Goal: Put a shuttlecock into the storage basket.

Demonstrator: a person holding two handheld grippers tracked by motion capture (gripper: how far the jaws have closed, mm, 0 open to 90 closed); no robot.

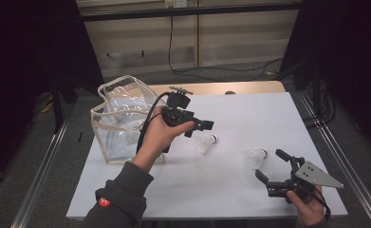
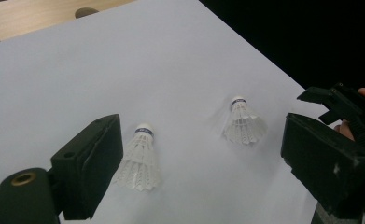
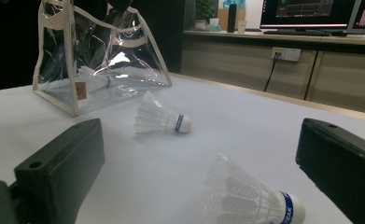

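Observation:
Two white feather shuttlecocks lie on the white table top [image 1: 230, 190]. One shuttlecock [image 1: 206, 142] [image 2: 140, 161] [image 3: 160, 119] rests near the middle, the other shuttlecock [image 1: 255, 157] [image 2: 243, 123] [image 3: 252, 200] to its right. My left gripper [image 1: 199, 129] [image 2: 203, 133] hovers above the middle shuttlecock, open and holding nothing. My right gripper [image 1: 268, 164] [image 3: 201, 135] sits low near the front right corner, open, with the right-hand shuttlecock just beyond its tips. A clear plastic bag [image 1: 121, 118] [image 3: 101, 56] stands at the left.
A white feathery shape with a blue band lies inside the bag [image 3: 98, 77]. The wooden table edge [image 1: 230, 87] shows behind the white top. Metal rails [image 1: 337, 161] run along both sides of the table. Cables lie on the floor [image 1: 221, 71] behind.

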